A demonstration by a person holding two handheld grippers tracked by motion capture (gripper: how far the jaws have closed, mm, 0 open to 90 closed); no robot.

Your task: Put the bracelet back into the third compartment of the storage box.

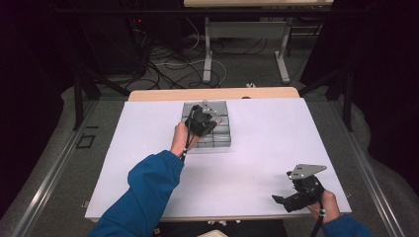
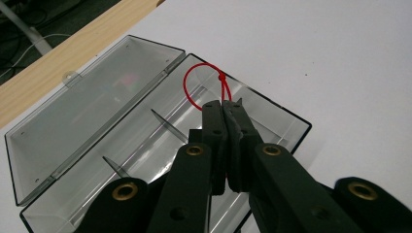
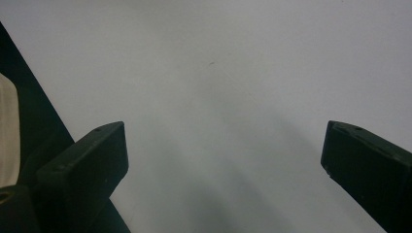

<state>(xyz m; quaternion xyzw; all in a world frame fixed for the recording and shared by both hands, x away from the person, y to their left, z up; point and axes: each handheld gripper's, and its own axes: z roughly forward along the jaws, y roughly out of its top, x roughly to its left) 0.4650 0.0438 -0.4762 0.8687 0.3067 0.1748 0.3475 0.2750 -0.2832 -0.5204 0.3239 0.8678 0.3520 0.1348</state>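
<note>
Two jaws of the left gripper [image 2: 224, 109] pinch the red loop [image 2: 204, 85] above the clear box [image 2: 97, 97]; lower gently, right gripper [image 3: 223, 160] idling spread wide.

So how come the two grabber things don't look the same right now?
The left gripper has its jaws shut, pinching a red loop; the right gripper has its jaws wide apart, holding nothing. The left gripper is over the open clear box at the far middle of the white table; the right gripper sits at the near right corner over bare table. Both are black, two-jawed and hand-held.
</note>
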